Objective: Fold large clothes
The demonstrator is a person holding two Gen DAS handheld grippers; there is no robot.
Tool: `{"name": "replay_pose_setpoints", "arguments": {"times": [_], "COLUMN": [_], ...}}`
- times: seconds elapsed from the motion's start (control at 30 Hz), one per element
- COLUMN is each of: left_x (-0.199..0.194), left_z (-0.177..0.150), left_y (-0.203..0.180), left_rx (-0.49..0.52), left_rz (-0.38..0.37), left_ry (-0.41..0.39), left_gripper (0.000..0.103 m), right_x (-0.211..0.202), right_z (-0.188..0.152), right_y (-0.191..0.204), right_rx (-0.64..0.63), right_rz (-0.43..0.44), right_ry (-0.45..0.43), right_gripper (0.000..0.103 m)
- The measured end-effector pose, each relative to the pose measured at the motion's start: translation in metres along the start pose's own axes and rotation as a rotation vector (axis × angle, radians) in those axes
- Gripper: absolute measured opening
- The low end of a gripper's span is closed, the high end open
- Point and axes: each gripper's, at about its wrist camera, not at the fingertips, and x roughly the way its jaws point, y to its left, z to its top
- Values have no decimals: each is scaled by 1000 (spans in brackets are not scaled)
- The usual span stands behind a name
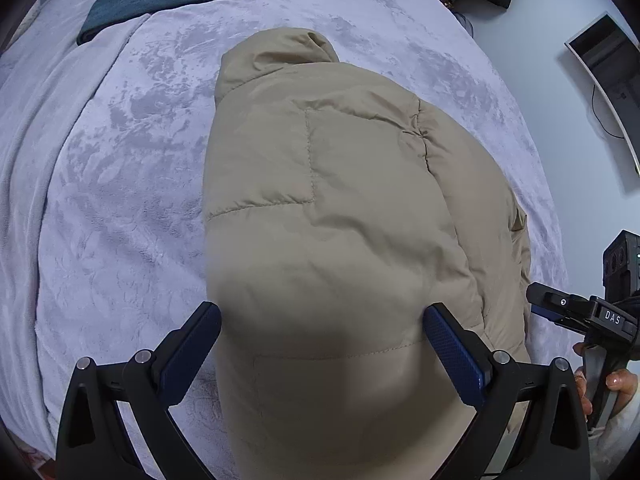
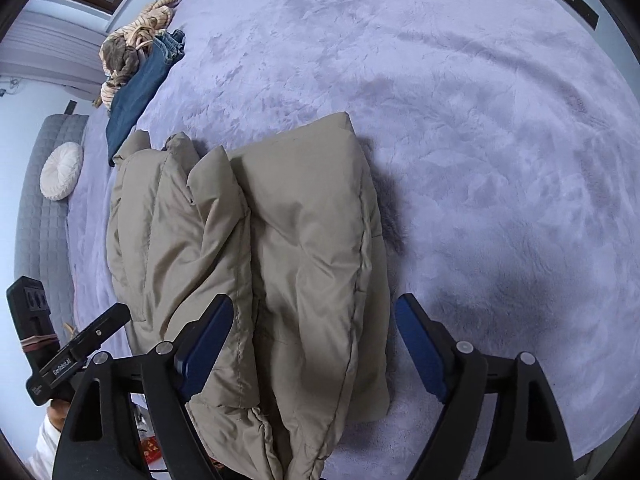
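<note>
Beige quilted puffer jacket lies folded on lilac plush blanket; left gripper and right gripper both hover gaping above it

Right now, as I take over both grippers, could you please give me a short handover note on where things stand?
Left gripper: jaws wide, straddling the near end of the beige puffer jacket; whether the pads press it I cannot tell.
Right gripper: open, jaws wide over the jacket's near edge, not gripping it.
The jacket lies on the lavender blanket, already folded lengthwise into a bulky bundle with layers stacked.
Folded jeans sit at the far edge beside a striped garment.
Left to do: probably fold the jacket crosswise once more, then set it aside.
</note>
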Motion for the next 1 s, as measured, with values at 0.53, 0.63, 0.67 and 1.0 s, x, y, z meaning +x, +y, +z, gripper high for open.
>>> {"name": "replay_pose_setpoints", "arguments": {"times": [0.53, 0.63, 0.67, 1.0], "left_x": [7, 8, 8, 6], "left_z": [6, 7, 7, 15], "left_y": [-1, -1, -1, 3], "left_rx": [8, 9, 9, 40], "left_rz": [20, 23, 28, 26], "left_ry": [-3, -1, -1, -6], "left_gripper": [102, 102, 102, 102], "right_x": [52, 65, 64, 71], "right_z": [29, 33, 33, 41], "right_y": [-42, -44, -41, 12], "right_rx": [112, 162, 160, -91], "right_rz": [243, 326, 371, 279], "right_ry": [74, 93, 92, 167], "right_gripper": [103, 103, 103, 103]}}
